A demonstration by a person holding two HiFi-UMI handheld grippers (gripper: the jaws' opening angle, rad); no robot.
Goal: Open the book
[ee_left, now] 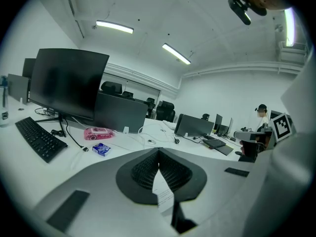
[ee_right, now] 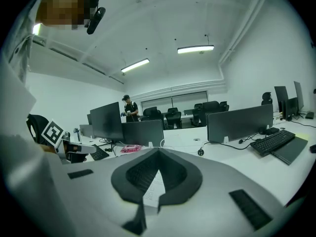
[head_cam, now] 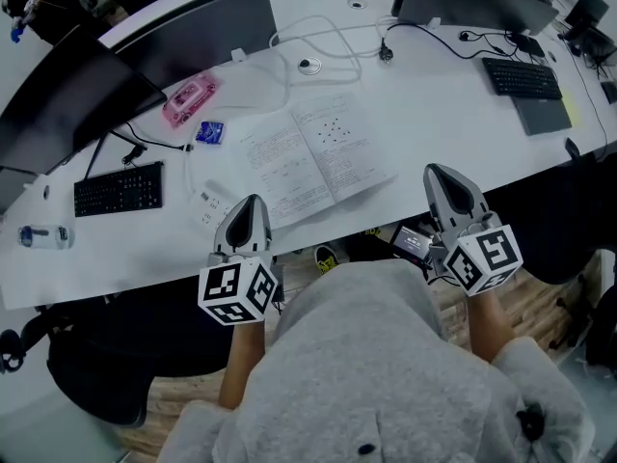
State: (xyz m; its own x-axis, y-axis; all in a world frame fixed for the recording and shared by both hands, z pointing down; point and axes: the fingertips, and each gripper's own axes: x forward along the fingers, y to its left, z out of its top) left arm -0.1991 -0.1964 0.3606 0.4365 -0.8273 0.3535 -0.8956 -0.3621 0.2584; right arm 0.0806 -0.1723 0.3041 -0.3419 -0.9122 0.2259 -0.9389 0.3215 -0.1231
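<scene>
The white book [head_cam: 313, 157] lies open flat on the desk [head_cam: 434, 114].

Book [head_cam: 313, 157] on desk [head_cam: 434, 114] centre; keyboard [head_cam: 119, 189] left, monitor [head_cam: 58, 104] behind it; second keyboard [head_cam: 522, 77] right.

Your left gripper [head_cam: 253, 203] is grey, its cube [head_cam: 237, 292] black-and-white squared. Just past its fingertips the book [head_cam: 313, 157] shows white pages with black print; farther beyond sit a pink case [head_cam: 189, 99] and blue packet [head_cam: 209, 132].
</scene>
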